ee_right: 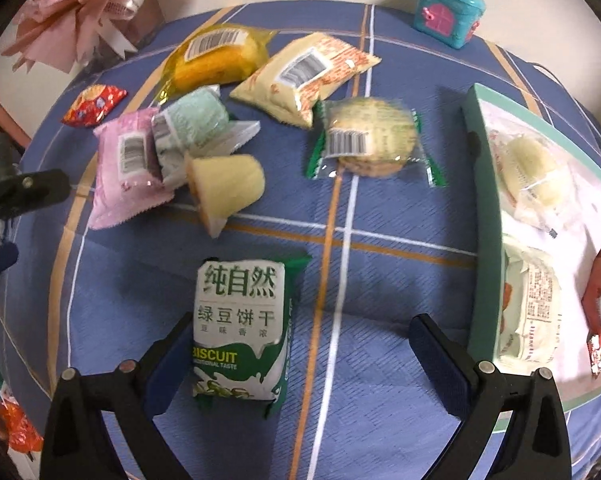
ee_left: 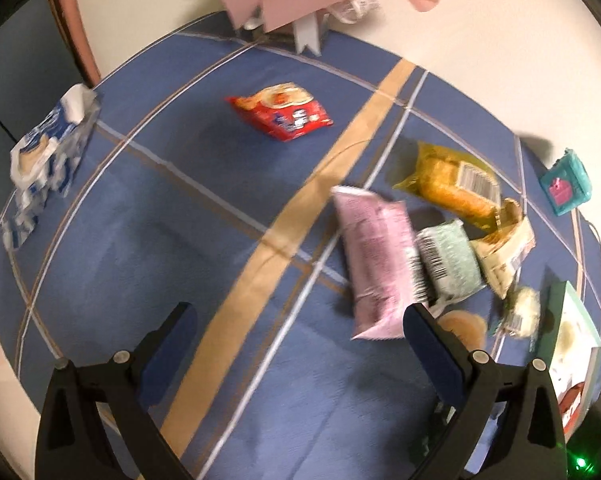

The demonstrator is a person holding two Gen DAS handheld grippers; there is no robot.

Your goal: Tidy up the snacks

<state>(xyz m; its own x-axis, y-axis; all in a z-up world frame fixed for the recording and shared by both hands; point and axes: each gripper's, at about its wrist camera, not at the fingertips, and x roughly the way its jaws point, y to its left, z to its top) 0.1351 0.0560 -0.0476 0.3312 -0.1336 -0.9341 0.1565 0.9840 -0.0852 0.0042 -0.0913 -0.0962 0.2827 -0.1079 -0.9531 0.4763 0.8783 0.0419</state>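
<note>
My left gripper (ee_left: 300, 316) is open and empty above the blue checked cloth (ee_left: 148, 240), with a pink packet (ee_left: 374, 264) just ahead of its right finger. A red packet (ee_left: 280, 112) lies farther off. My right gripper (ee_right: 304, 328) is open; a green and white biscuit pack (ee_right: 240, 328) lies between its fingers, beside the left one. Ahead lie a pink packet (ee_right: 124, 168), a mint packet (ee_right: 192, 128), a small cake (ee_right: 228, 188), a round cookie pack (ee_right: 370, 140), a cream packet (ee_right: 308, 76) and a yellow cake pack (ee_right: 216, 56).
A mint-rimmed box (ee_right: 482, 216) at the right holds several wrapped snacks. A teal toy case (ee_right: 446, 12) stands at the far edge. Pink paper flowers (ee_right: 72, 8) stand at the back left. A blue and white tissue pack (ee_left: 48, 152) lies at the table's left.
</note>
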